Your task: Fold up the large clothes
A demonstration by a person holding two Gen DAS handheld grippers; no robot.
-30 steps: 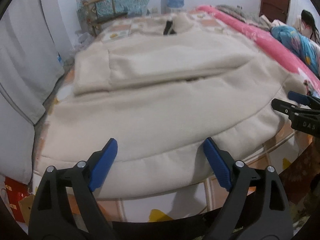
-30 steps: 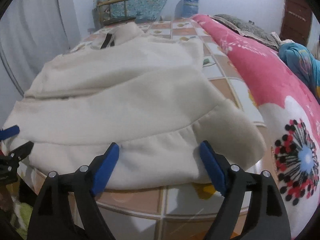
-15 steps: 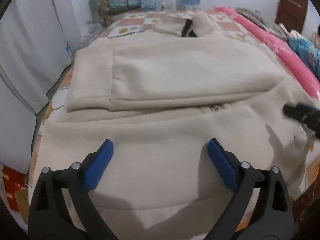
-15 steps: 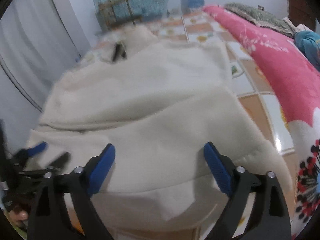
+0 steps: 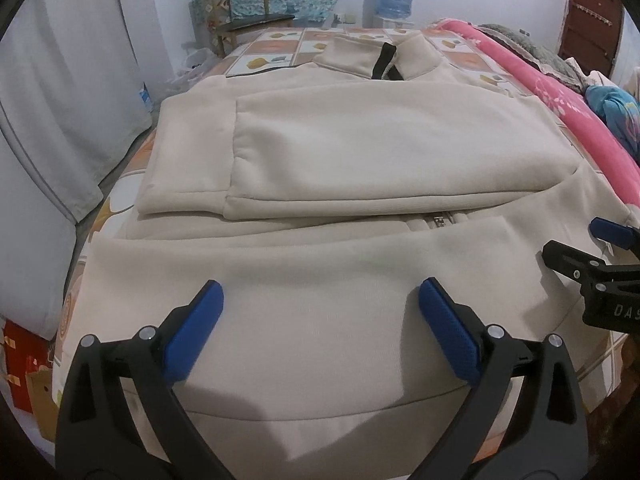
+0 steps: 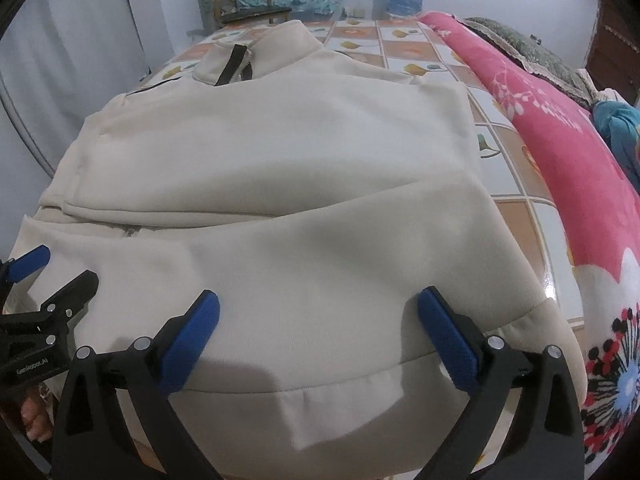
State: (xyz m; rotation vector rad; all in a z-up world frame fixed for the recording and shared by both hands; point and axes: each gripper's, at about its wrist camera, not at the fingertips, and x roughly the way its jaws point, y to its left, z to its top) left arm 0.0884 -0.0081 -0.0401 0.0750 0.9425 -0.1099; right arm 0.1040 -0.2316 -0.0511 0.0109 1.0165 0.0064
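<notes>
Home bedroom: blanket-covered bed (image 5: 540,92), chair (image 5: 244,12)

Cream jacket (image 5: 360,152), pink floral blanket (image 6: 560,152), blue-padded fingers (image 5: 192,332).

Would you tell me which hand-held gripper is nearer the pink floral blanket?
Right. The right hand-held gripper hangs over the cream jacket's hem beside the pink floral blanket; the left hand-held gripper is farther away.

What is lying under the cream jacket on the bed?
Around the cream jacket a tiled-pattern sheet shows, with orange and white squares, so the jacket lies on it. Whether anything else is under the jacket cannot be seen: the fabric covers it.
</notes>
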